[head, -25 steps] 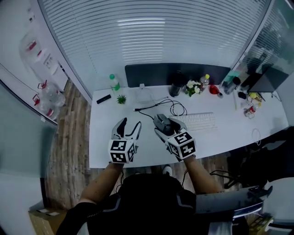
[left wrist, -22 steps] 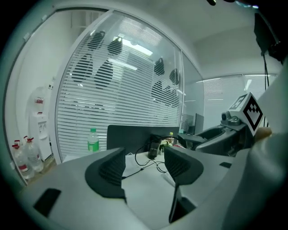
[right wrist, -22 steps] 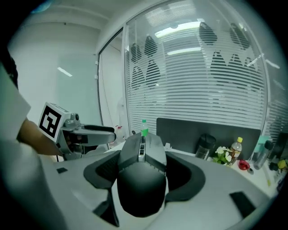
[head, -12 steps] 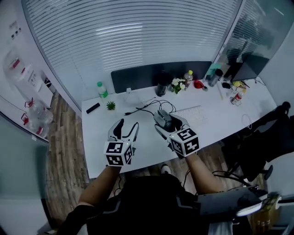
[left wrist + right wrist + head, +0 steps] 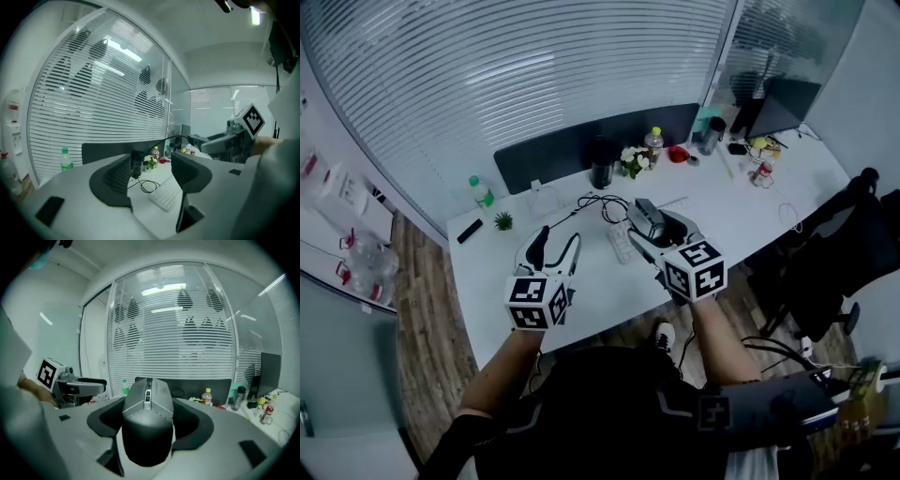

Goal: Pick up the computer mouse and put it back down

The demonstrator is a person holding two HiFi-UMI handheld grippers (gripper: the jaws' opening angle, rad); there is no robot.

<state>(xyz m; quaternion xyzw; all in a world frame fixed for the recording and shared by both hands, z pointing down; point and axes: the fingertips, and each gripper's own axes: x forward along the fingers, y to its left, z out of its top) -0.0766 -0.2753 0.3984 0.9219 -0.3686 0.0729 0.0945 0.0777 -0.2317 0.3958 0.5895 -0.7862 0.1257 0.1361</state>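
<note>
Right gripper [image 5: 661, 228], in the head view, grips the mouse [image 5: 649, 217] between its jaws, raised clear of the white desk [image 5: 581, 295] and near the keyboard [image 5: 621, 246]. Left gripper [image 5: 551, 246] hangs beside it over the desk, carrying nothing. In the left gripper view, its jaws stand wide apart, and only the keyboard and a loop of cable [image 5: 147, 186] on the desk show through the gap. In the right gripper view, both jaws press the mouse's flanks; the mouse sits level, wheel up, against the window blinds [image 5: 187, 343]. The pick-up looks complete, so setting the mouse back down seems to be the step in hand. That likely calls for lowering it flat onto bare desk, clear of the keyboard and cable, then parting the jaws.
</note>
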